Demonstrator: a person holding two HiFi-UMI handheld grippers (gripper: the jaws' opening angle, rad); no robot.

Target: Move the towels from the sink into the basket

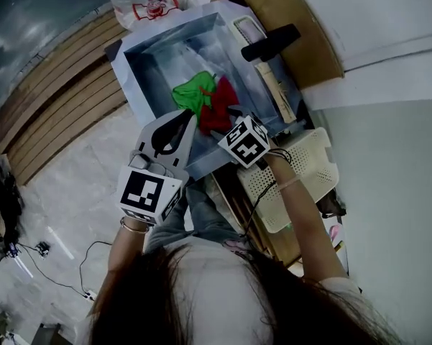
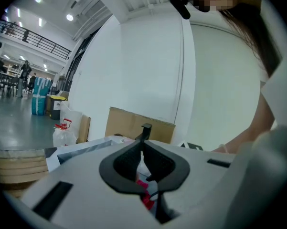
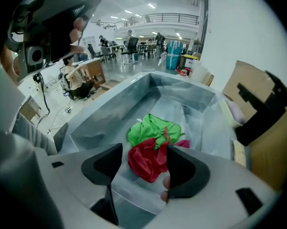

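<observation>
A green towel [image 1: 194, 92] [image 3: 153, 130] and a red towel [image 1: 219, 108] [image 3: 147, 162] lie bunched together in the steel sink [image 1: 154, 63] [image 3: 105, 116]. My right gripper [image 1: 224, 119] [image 3: 144, 151] points steeply down over the red towel. Its jaws stand wide apart above the cloth and do not press on it. My left gripper [image 1: 187, 121] [image 2: 143, 143] hovers at the sink's near rim, left of the towels. Its jaw tips meet and nothing is held; a bit of red cloth [image 2: 144, 184] shows through the gap behind them. The white perforated basket [image 1: 310, 165] sits to the right of the sink.
A black faucet [image 1: 270, 43] [image 3: 263, 112] juts over the sink's right side, with brown cardboard [image 1: 287, 9] behind it. A white plastic bag [image 1: 140, 2] stands beyond the sink. A wooden slatted platform [image 1: 50, 99] lies to the left, and cables trail on the floor.
</observation>
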